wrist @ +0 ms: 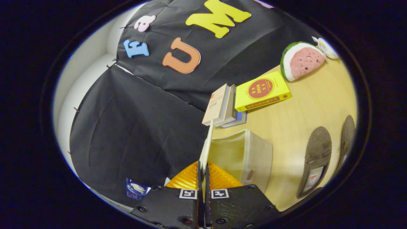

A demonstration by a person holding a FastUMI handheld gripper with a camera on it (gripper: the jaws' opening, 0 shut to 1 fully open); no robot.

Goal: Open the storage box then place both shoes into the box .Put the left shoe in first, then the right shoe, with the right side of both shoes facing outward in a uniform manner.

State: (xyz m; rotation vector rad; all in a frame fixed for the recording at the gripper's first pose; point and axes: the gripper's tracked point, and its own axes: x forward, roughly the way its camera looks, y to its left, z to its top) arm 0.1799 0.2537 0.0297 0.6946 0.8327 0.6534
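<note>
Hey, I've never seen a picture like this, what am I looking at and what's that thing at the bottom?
A camera rides on hand-held tongs and looks forward along their two fingers. The fingers are pinched shut on the thin lid of a beige storage box, lifting it open. The view is tilted. Beyond the box, a wooden table holds a few books, a yellow book, a watermelon plush and two dark shoes, not yet in the box.

The wooden table (299, 108) bears books (225, 105), a watermelon plush (300, 60), the storage box (251, 156) and two shoes (316, 159).
</note>
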